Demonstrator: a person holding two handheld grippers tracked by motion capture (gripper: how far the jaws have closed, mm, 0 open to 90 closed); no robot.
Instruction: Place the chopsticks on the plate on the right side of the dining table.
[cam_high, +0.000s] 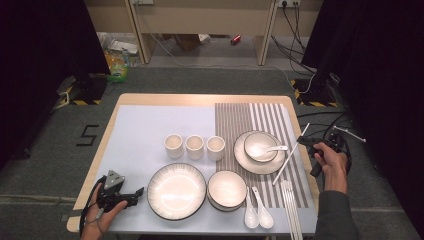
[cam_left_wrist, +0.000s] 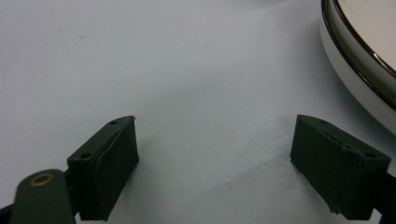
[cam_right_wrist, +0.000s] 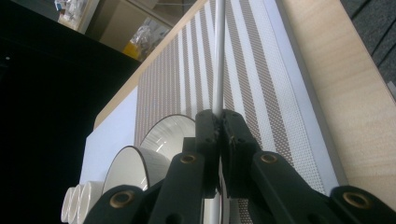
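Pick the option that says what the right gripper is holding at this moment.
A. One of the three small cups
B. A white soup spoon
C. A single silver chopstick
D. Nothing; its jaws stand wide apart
C: in the right gripper view the right gripper has its jaws pressed together on a thin silver chopstick, and the high view shows that chopstick slanting over the striped mat.

A black figure "5" (cam_high: 88, 135) is marked on the grey floor left of the table (cam_high: 100, 145).
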